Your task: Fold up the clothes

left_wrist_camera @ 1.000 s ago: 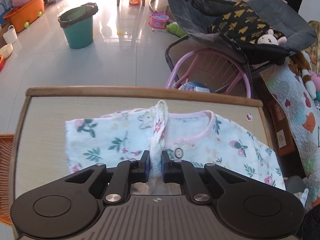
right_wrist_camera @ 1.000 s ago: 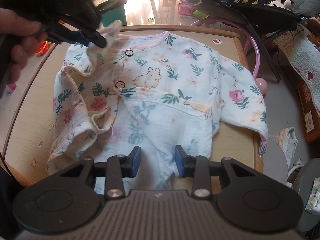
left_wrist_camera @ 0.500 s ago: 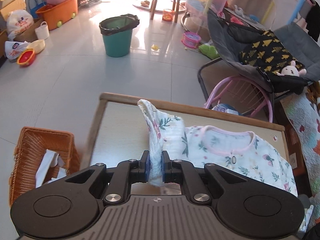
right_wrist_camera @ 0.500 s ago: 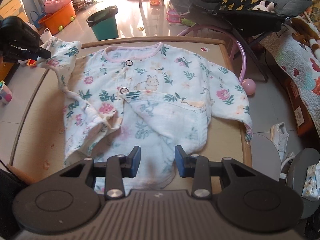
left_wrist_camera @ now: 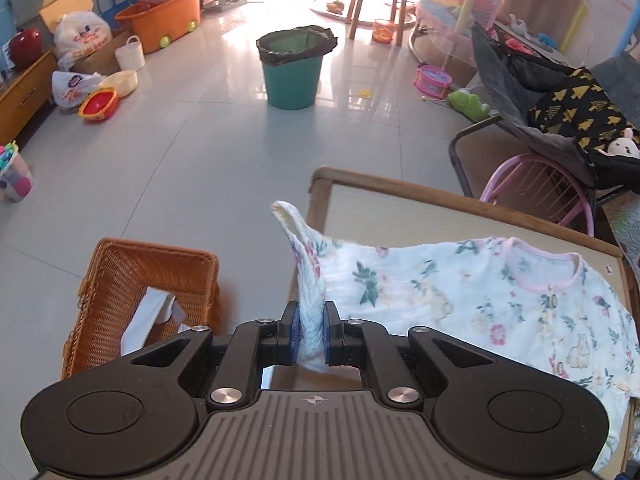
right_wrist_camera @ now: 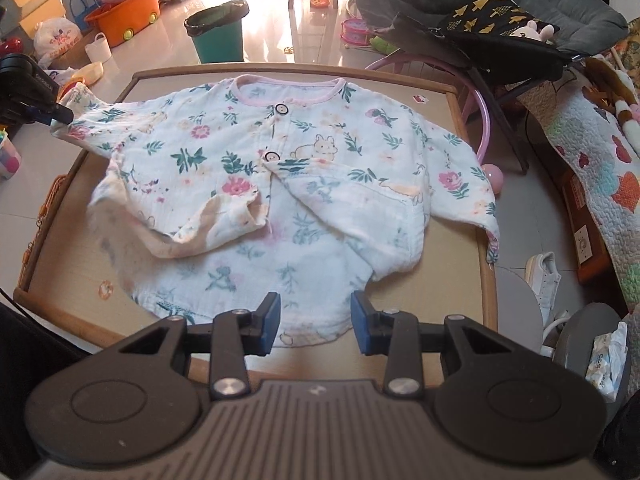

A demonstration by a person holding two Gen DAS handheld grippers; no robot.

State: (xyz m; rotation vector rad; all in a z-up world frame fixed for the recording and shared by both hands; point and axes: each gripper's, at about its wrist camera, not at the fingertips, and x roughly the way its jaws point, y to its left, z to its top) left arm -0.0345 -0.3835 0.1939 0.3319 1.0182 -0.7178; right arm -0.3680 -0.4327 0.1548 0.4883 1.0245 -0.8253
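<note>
A teal bin (left_wrist_camera: 294,70) (black liner) stands on the floor; a wicker basket (left_wrist_camera: 116,292) sits nearer.

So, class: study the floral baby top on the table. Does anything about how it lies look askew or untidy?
Yes. The floral top is not flat: its front panels are flipped and bunched near the hem, and one sleeve is pulled out past the table edge, pinched in the left gripper.

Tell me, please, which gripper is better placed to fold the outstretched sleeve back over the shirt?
Probably the left: the left gripper is shut on that sleeve, holding it out past the table. The right gripper is open, above the hem.
</note>
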